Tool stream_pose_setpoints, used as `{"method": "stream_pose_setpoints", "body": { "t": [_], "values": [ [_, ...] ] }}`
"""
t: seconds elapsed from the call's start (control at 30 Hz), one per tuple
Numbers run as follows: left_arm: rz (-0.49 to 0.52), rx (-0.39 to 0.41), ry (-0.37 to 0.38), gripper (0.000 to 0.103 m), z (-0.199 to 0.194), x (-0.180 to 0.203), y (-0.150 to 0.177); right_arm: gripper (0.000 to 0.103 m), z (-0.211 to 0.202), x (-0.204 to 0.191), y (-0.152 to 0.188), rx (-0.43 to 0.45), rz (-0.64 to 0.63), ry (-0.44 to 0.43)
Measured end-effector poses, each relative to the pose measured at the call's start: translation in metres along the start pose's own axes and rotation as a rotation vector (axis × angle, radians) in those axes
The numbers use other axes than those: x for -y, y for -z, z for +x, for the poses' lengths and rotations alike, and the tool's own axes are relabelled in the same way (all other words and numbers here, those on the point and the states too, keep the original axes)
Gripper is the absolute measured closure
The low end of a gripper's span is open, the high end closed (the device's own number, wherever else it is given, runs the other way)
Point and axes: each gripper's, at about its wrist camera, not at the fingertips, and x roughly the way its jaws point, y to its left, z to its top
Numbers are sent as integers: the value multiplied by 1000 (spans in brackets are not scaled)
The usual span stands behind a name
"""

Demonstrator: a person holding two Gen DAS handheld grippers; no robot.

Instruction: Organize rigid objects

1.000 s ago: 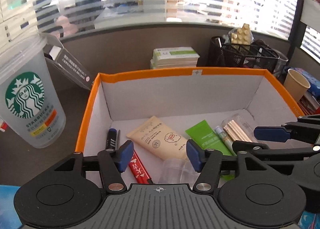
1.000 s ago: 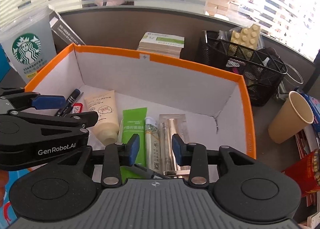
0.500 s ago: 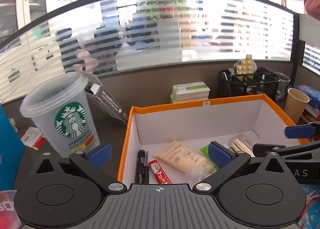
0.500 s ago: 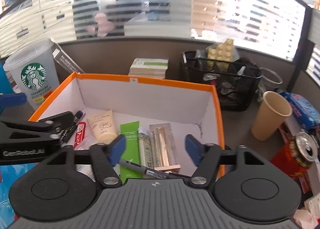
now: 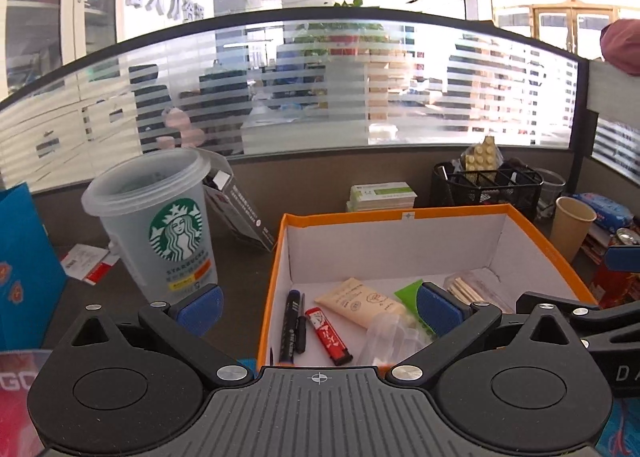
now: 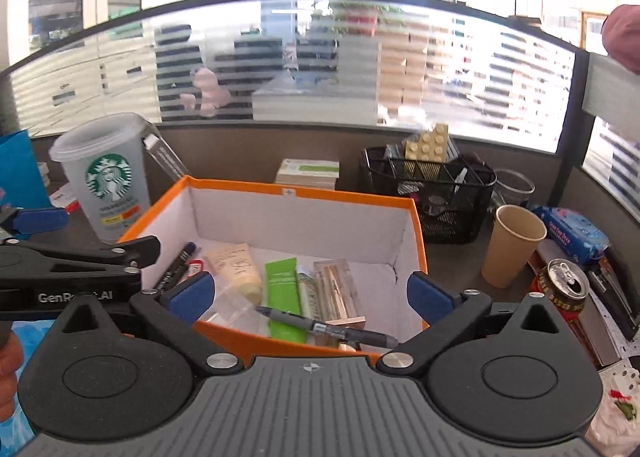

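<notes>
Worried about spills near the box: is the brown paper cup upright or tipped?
Upright. The brown paper cup stands on its base right of the orange box, mouth facing up.

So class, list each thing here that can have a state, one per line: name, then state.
Left gripper: open, empty.
Right gripper: open, empty.
Orange box: open-topped, items inside.
Pen: lying across the green tube.
Starbucks cup: upright, lid on.
Paper cup: upright, uncovered.
Can: upright, opened.
</notes>
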Motion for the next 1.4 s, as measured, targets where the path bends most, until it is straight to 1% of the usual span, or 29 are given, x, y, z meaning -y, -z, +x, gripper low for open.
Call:
{"method": "stream_pose_setpoints", "body": {
  "t": [0.2, 0.4, 0.7, 0.87, 1.4],
  "values": [
    [-9, 28, -7, 0, -22, -5, 13, 0, -25, -15, 14, 39, -15, -7],
    [-13, 39, -12, 0, -34, -11, 22, 0, -36, -26, 25, 52, -28, -11],
    [-22, 48, -31, 0, -43, -18, 26, 0, -39, -31, 30, 54, -26, -12],
    [-10, 43, -43, 0, -44, -17, 29, 0, -39, -34, 33, 41, -18, -19],
    [-13, 34, -33, 0, -42, -17, 32, 0, -40, -34, 34, 46, -18, -18]
  ]
}}
